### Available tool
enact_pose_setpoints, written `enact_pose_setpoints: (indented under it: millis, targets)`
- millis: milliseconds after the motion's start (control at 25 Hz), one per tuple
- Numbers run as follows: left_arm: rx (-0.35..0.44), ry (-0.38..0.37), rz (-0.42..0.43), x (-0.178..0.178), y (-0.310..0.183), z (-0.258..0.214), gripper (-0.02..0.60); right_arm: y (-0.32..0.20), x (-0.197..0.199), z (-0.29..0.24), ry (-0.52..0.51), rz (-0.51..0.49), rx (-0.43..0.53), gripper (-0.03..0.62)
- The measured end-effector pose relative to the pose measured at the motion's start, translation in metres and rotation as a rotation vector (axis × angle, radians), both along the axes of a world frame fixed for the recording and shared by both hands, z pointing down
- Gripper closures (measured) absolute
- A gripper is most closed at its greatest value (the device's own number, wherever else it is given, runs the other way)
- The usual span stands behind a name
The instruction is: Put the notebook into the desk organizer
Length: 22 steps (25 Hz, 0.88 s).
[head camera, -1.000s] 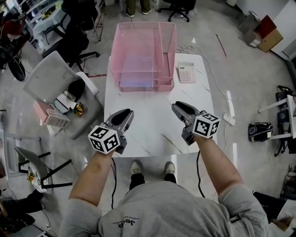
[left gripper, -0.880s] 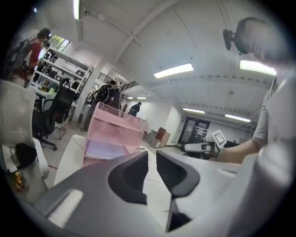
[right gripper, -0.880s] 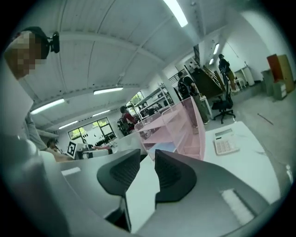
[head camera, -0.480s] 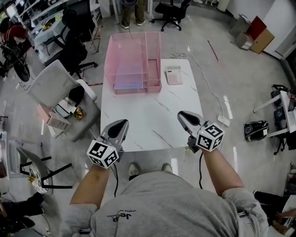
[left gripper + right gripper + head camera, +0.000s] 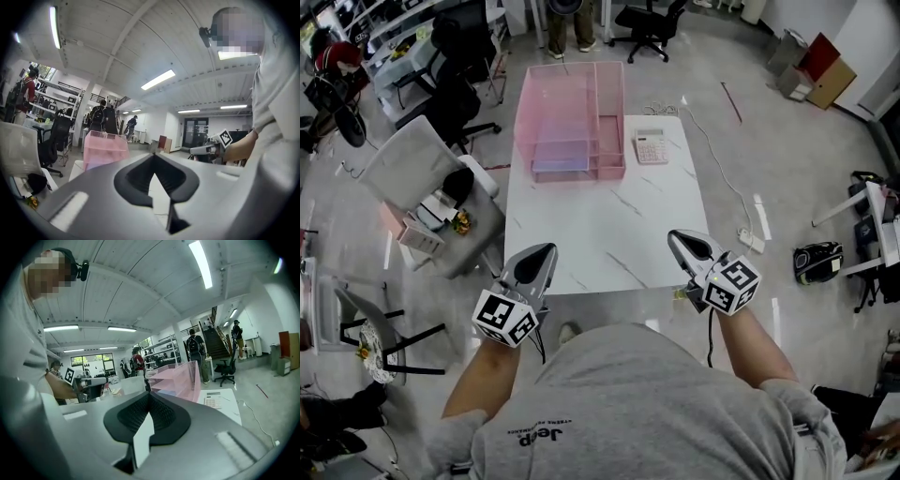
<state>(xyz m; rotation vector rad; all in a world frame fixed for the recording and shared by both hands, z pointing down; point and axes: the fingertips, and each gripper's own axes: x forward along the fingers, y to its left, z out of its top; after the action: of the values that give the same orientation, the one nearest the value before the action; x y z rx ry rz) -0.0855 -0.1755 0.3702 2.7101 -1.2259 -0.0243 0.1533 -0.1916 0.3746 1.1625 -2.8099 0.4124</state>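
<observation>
The pink mesh desk organizer point(image 5: 614, 122) stands at the far end of the white table point(image 5: 609, 225). A pale blue-violet notebook point(image 5: 558, 157) lies flat in its lower left tray. Both grippers hover at the table's near edge, far from the organizer. My left gripper point(image 5: 546, 248) is closing, its tips almost together with nothing between them. My right gripper point(image 5: 675, 234) is shut and empty. In the left gripper view the gripper point(image 5: 153, 157) points at the organizer point(image 5: 105, 150). In the right gripper view the gripper point(image 5: 149, 394) faces the organizer point(image 5: 180, 376).
A white calculator point(image 5: 652, 148) lies to the right of the organizer. A grey chair point(image 5: 422, 178) with bags stands close to the table's left side. Black office chairs and standing people are behind the table. Cables trail on the floor at the right.
The person has stepped back, so the table sits farther off. Both grippers have drawn back to the near edge, and their jaws have come together.
</observation>
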Motion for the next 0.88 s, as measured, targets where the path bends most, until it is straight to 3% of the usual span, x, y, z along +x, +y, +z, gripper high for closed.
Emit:
enact_pose_setpoints:
  millis: [880]
  targets:
    - [0.031,-0.014,0.0,-0.0006,0.0103,-0.0064,0.523,-0.0013,-0.0068,-0.0071,-0.012,-0.006,0.019,0.592]
